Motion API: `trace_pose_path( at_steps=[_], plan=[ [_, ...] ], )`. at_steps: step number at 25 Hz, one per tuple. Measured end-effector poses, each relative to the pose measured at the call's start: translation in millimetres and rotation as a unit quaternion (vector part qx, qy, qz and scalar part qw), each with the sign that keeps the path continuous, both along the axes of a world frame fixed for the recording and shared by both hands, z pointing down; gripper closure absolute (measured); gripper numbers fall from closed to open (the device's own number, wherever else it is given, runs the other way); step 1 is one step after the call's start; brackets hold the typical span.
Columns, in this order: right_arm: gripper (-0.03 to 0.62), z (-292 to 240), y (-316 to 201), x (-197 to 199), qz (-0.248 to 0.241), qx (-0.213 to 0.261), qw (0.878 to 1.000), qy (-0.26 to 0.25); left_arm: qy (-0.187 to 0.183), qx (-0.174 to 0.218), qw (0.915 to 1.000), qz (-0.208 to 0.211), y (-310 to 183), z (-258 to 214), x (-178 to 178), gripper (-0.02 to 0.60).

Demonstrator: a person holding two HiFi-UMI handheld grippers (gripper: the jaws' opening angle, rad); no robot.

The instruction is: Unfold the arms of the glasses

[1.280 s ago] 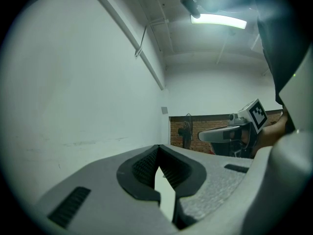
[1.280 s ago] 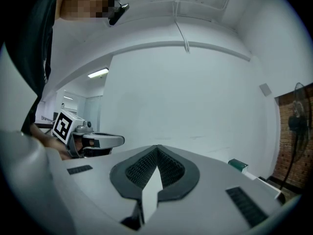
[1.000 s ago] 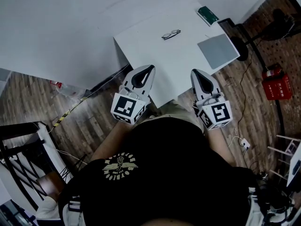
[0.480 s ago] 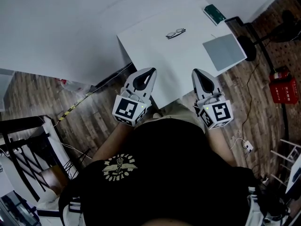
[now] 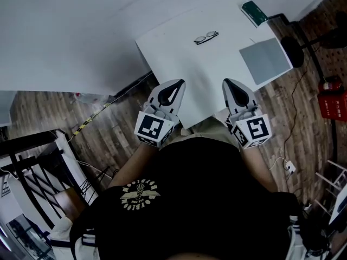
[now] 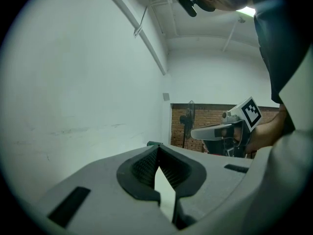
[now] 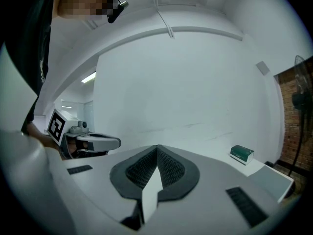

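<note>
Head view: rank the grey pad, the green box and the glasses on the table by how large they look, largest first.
1. grey pad: clearly the largest.
2. green box.
3. glasses: about as long as the green box but thinner, so this last pair is close.

The left tongs (image 5: 178, 85) and right tongs (image 5: 230, 85) point forward side by side at waist height, jaws pressed together.
</note>
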State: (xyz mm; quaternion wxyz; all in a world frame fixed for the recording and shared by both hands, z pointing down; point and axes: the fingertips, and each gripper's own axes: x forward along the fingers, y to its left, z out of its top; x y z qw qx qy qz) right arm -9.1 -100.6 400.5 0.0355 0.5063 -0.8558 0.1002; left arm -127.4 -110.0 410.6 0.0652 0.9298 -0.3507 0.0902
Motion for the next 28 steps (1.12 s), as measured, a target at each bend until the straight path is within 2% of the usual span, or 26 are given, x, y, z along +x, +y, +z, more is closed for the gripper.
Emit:
trace_pose_path(
  at_steps=[15, 24, 28],
  plan=[
    [0.595, 41.6, -81.3, 47.2, -0.01, -0.046, 0.999, 0.009, -0.005, -0.041, 0.9991, -0.001, -90.3, 45.9, 56.5, 0.575],
    [0.595, 64.9, -125.0, 76.2, -0.01, -0.067, 0.998, 0.01, -0.034, -0.06, 0.9976, -0.007, -148.9, 82.1, 85.3, 0.575],
    [0.595, 81.4, -137.6, 79.9, -0.018, -0.084, 0.996, 0.005, -0.058, -0.064, 0.9962, -0.012, -169.0, 106.2, 92.7, 0.575]
  ],
)
